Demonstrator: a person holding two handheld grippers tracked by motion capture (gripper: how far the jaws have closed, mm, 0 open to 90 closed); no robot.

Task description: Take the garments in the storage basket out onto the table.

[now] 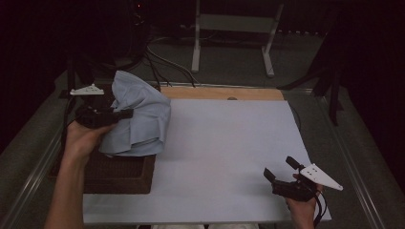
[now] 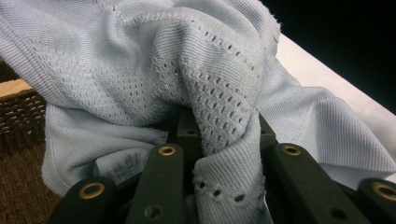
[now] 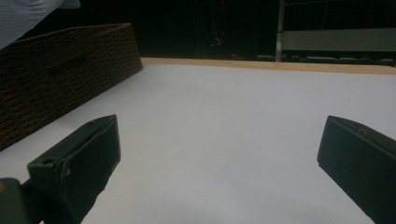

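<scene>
- The table, covered by a white sheet with a wooden strip along its far edge, took up most of the high view, and its whole middle lay bare.
- A dark woven basket sat on the table's left side, near the person's left forearm; in the right gripper view its wall rose at the left of the white surface.
- The pale blue garment, a knit with bands of small eyelet holes, hung bunched above the basket, its lower folds draping down to about the basket's rim; whether they touched it could not be told.
- The left gripper was clamped on a fold of that garment: in the left gripper view the cloth was pinched between the jaws and spilled out over them.
- The right gripper waited low at the table's near right corner, well apart from the garment, its jaws spread wide with nothing between them.
- By my judgement the work was at an early stage: the garment was gripped and raised from the basket, but it was not yet on the white sheet, and laying it out, likely with the right gripper's help, remained.
</scene>
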